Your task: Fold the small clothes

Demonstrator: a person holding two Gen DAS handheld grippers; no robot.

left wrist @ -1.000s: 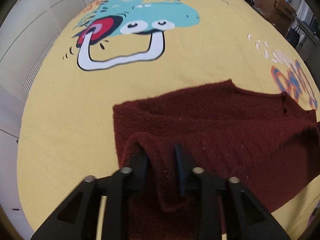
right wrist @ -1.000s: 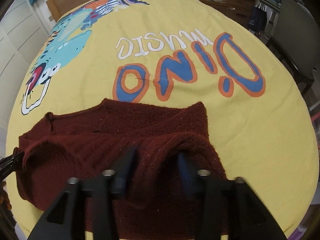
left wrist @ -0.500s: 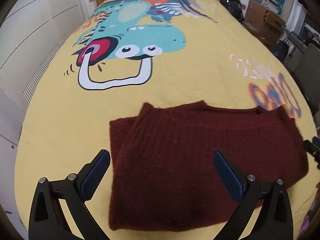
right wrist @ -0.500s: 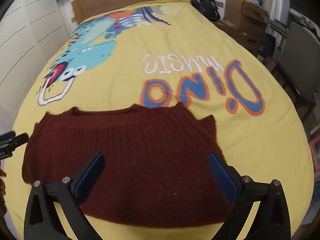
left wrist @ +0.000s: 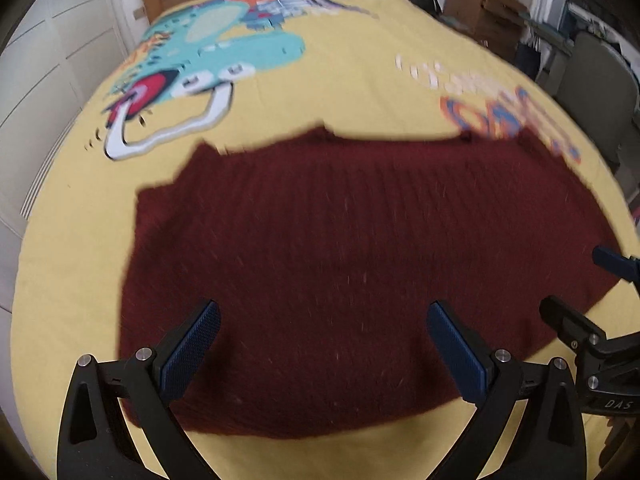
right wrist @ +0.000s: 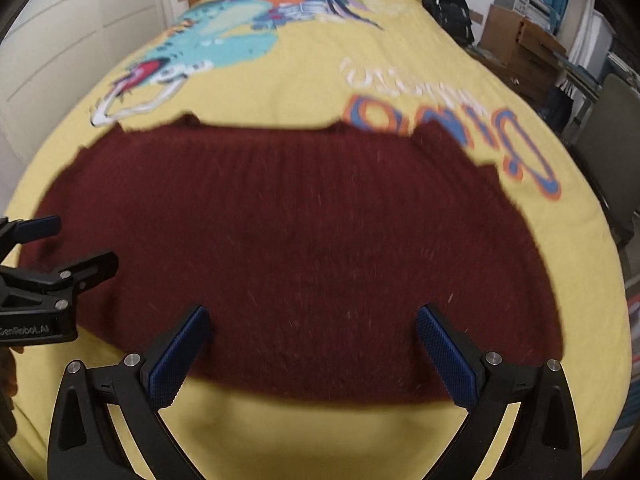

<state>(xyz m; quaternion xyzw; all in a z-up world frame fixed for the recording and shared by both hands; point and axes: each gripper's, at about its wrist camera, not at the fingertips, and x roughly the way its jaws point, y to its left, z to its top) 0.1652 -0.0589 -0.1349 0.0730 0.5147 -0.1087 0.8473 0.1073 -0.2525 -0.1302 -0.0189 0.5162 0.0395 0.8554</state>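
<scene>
Maroon sweater lies flat beneath both spread-wide, empty grippers: left gripper, right gripper.

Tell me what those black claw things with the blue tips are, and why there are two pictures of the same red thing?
Those claws are grippers: two-finger tools that a person holds, one in each hand, like big tongs. Each one has a camera looking forward along its fingers, so you get two pictures.

One picture comes from the left gripper. The other comes from the right gripper. The blue parts are the grip pads on the fingers. At the side of each picture you can spot the other gripper peeking in.

The red thing is a dark red knitted sweater. It lies spread on a bed with a yellow bedspread that has a cartoon dinosaur and big letters on it.

Both grippers are wide open right now, so nothing is being held. The job is folding small clothes.
</scene>
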